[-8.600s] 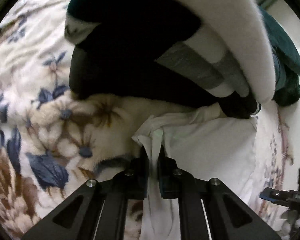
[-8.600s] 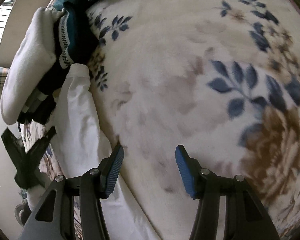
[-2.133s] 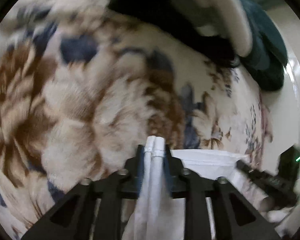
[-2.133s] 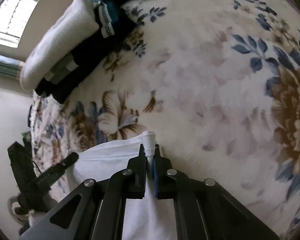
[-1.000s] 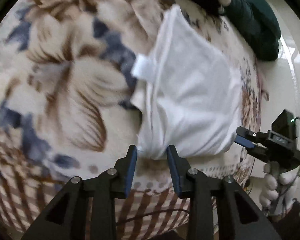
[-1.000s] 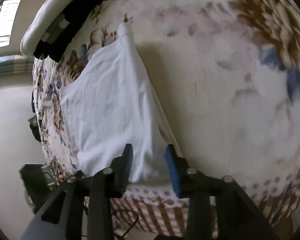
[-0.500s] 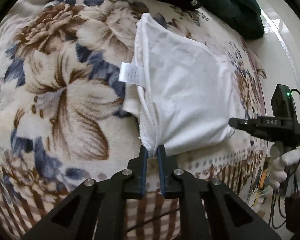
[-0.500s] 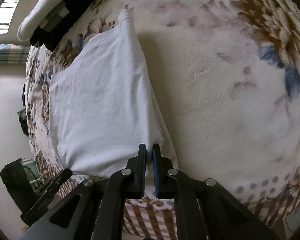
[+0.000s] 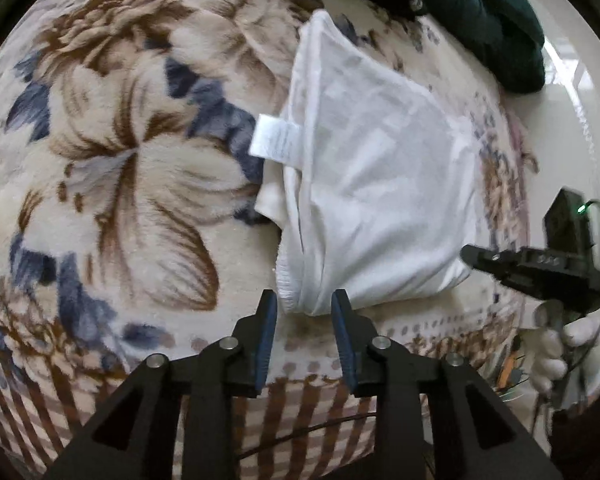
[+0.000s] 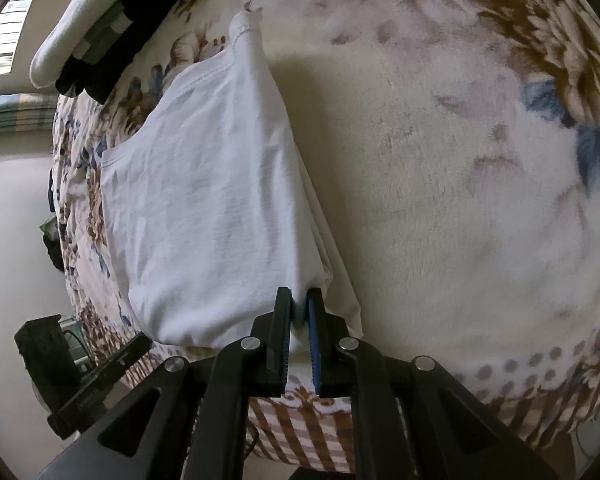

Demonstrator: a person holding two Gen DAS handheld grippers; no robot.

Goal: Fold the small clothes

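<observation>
The white cotton garment lay at the floral blanket's edge; right tongs were pinching its corner, left tongs were spread.

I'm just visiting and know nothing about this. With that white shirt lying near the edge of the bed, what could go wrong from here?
The left gripper is open, while the right gripper is pinched on the white shirt. If only the right side pulls, the fold could skew or bunch up.

The shirt lies close to the edge of the floral blanket, so a tug toward the person might drag it off.
</observation>
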